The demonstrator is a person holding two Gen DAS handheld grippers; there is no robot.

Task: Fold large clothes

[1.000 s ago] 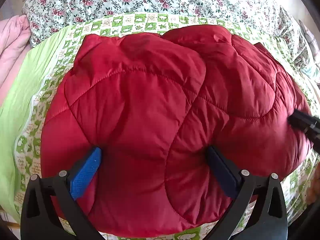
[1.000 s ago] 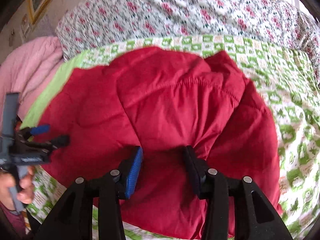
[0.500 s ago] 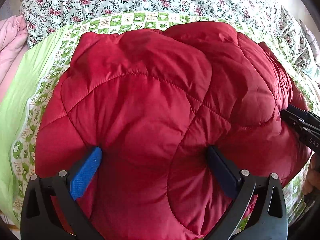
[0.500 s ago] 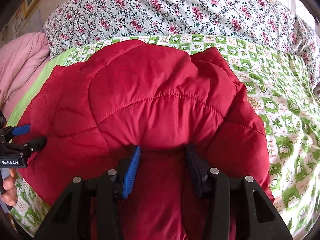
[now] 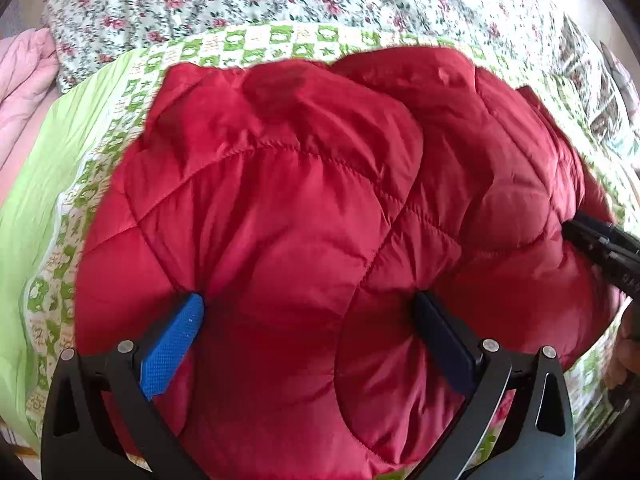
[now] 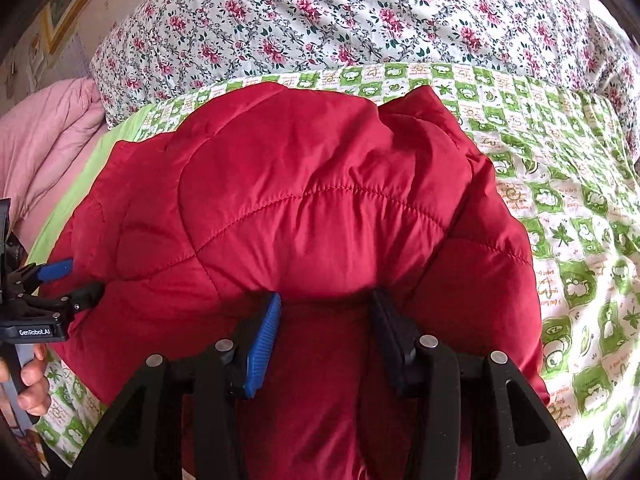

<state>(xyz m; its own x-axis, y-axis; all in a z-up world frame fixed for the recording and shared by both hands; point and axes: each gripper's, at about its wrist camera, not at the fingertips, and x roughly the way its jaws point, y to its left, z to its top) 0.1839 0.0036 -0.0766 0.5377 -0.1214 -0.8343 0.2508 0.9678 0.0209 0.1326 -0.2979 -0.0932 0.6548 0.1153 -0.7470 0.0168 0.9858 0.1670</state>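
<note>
A puffy red quilted jacket lies bunched and folded on a green-and-white patterned sheet; it also fills the right wrist view. My left gripper has its jaws spread wide around a thick fold of the jacket's near edge. My right gripper has its jaws narrower, pinching a fold of the jacket's near edge. Each gripper shows in the other's view: the right one at the right edge, the left one at the left edge.
A floral duvet is heaped behind the jacket. A pink blanket lies at the far left. Patterned sheet extends to the right of the jacket. A hand holds the left gripper's handle.
The jacket first drew closer, then backed away in the left wrist view. In the right wrist view the jacket has spread larger. Both grippers keep their hold.
</note>
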